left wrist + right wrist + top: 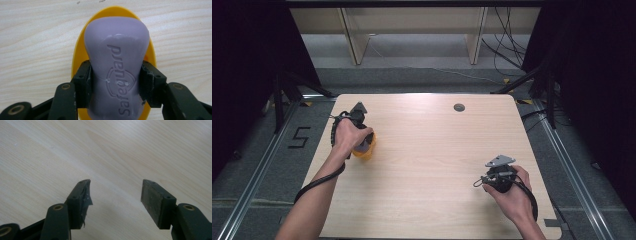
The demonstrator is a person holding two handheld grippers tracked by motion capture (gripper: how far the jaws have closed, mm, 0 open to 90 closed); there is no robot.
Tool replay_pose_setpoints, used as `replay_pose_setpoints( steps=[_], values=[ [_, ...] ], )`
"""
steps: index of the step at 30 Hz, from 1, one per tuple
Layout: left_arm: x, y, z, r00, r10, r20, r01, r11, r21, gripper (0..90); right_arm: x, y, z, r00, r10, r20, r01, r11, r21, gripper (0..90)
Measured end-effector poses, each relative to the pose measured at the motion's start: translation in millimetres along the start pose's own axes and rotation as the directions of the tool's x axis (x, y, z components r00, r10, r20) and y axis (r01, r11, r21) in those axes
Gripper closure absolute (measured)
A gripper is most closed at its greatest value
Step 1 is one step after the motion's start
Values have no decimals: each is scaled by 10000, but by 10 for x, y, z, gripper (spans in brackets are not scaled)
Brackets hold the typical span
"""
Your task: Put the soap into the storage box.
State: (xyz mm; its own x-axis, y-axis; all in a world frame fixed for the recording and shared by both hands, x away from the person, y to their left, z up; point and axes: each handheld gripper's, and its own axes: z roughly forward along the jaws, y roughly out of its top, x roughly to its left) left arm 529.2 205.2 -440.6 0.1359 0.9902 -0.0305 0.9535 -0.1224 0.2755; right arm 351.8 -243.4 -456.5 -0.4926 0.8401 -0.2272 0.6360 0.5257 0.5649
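Left gripper (pixel 115 82) clamped on purple soap bar (pixel 116 62), jaws pinching its sides, bar over yellow dish (pixel 78 50) at the left side of the wooden surface (pixel 432 150). Right gripper (pixel 115 197) jaws apart, nothing between them, low over the surface's right side, well apart from the dish.

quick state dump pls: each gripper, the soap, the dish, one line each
left gripper: shut on the purple soap bar, a jaw on each side.
right gripper: open, nothing between the jaws, over bare table.
purple soap bar: gripped at its narrow waist, embossed face up, over the yellow dish; lifted or resting, cannot tell.
yellow dish: lying on the table under the soap, rim showing around it.
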Motion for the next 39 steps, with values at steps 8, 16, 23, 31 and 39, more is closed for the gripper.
replay_pose_setpoints(
  steps=[8, 16, 23, 31, 39],
  values=[
    [25, 6, 19, 9994, 355, -5, -355, 9992, 181, 488, 20, -1, -11, 9997, 261, -28, -261, 9995, 175, 411],
    [9, 2, 53, 9994, 342, -108, -340, 9992, 217, 485, 19, -1, -7, 9998, 218, -26, -217, 9996, 158, 410],
    [-23, 17, -77, 9998, 137, 124, -130, 9985, -525, 413, 17, -1, 3, 9999, 153, -50, -152, 9998, 132, 407],
    [-26, -58, -251, 9992, 341, 229, -313, 9932, -1122, 372, 22, -1, -1, 9998, 185, -73, -184, 9997, 158, 406],
    [-51, -250, -430, 9915, 1093, 704, -938, 9764, -1943, 374, 21, -4, 13, 10000, 48, -42, -47, 9999, 115, 406]
  ],
)
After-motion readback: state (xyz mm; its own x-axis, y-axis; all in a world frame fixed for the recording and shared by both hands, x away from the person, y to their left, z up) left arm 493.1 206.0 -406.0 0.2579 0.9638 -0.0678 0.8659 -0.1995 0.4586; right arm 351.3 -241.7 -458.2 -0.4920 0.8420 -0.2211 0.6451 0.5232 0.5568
